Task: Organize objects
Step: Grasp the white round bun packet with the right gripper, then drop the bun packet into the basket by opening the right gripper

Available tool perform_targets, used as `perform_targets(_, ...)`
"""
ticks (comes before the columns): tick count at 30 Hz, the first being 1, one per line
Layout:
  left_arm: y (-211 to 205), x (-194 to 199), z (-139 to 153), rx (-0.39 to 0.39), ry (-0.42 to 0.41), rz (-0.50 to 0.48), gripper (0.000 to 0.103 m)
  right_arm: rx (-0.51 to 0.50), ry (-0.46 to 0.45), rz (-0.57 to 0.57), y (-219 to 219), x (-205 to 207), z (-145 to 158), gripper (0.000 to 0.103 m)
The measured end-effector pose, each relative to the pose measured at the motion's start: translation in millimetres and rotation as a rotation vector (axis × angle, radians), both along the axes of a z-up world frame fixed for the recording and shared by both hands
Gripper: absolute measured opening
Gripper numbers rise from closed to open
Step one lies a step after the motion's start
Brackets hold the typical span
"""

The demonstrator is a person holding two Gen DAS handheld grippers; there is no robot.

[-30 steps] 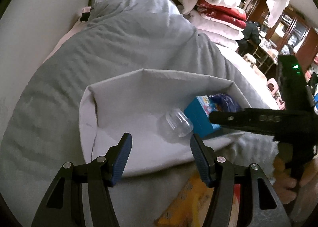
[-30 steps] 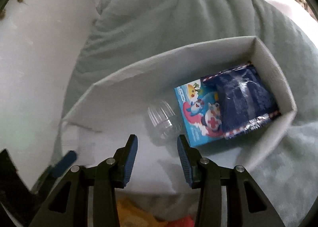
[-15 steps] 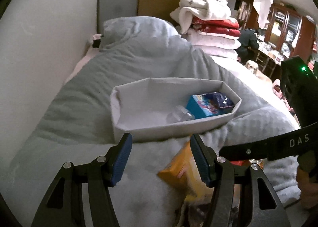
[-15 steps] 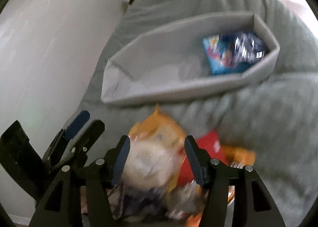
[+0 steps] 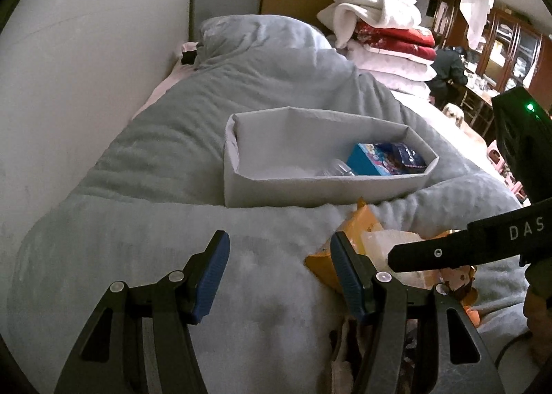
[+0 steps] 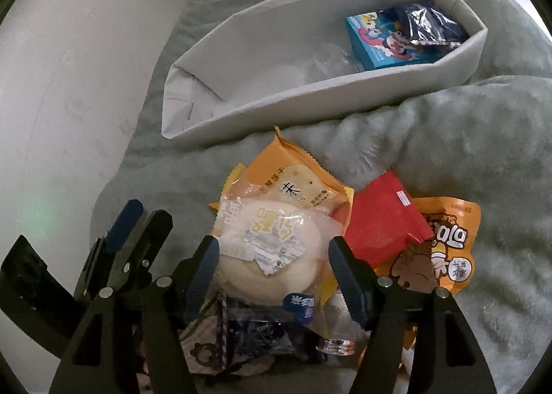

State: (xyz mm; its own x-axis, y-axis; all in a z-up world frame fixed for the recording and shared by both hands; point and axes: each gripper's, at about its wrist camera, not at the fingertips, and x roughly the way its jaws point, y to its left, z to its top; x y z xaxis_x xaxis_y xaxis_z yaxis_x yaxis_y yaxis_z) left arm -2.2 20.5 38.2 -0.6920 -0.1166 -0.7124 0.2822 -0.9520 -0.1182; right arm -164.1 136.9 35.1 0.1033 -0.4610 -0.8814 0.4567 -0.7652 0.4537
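Note:
A grey fabric bin [image 5: 310,187] [image 6: 345,83] sits on the grey blanket. It holds a blue cartoon box [image 5: 365,161] [image 6: 379,45], a dark blue packet [image 6: 427,25] and a clear plastic jar [image 5: 336,169] [image 6: 331,62]. Nearer lies a pile of snacks: a wrapped round bun [image 6: 272,249], an orange cracker packet [image 6: 296,180], a red pouch [image 6: 383,221] and an orange cartoon bag [image 6: 445,249]. My right gripper [image 6: 272,256] hovers over the bun, jaws opening, its pads either side of it and not pressing. My left gripper [image 5: 278,245] [image 6: 141,221] is open and empty over bare blanket, left of the pile.
A pale wall [image 5: 86,100] runs along the left of the bed. Folded quilts [image 5: 379,31] are stacked behind the bin, with wooden cabinets [image 5: 510,49] and a person in dark clothes [image 5: 448,66] further back. More packets and a jar lid [image 6: 336,347] lie under my right gripper.
Both grippers have drawn back from above the bin to the snack pile in front of it. The right jaws have spread wider. The clear jar stays in the bin.

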Motion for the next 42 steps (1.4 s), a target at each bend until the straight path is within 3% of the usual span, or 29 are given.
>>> perform_targets(3,-0.9,1.6,-3.0,0.009,-0.005,0.0,0.06,0.012,0.013,0.005,-8.5,1.0,-3.3,0.075)
perform_targets(14,-3.6,2.8,-6.1,0.028,-0.006,-0.001,0.06,0.086,0.038,0.082,-39.6,6.8,-18.7,0.084)
perform_targets(17,-3.6,3.3,-6.4,0.03,-0.006,-0.002,0.06,0.072,0.056,0.083,-38.3,7.4,-17.9,0.082)
perform_targets(24,-4.4,3.8,-5.3,0.034,0.008,-0.004,0.06,-0.007,0.074,0.056,-22.3,7.6,-4.7,0.064)
perform_targets(33,-2.9,-5.3,8.4,0.043,0.044,-0.052,0.06,-0.065,0.232,0.023,-17.4,2.0,41.4,0.063)
perform_targets(38,-3.7,-40.1,32.5,0.059,0.095,-0.122,0.06,-0.062,0.285,-0.025,-23.6,-39.6,60.9,0.063)
perform_targets(42,-7.1,-83.6,39.8,0.074,0.064,-0.139,0.06,-0.036,0.326,-0.057,-52.3,-85.1,62.2,0.063)
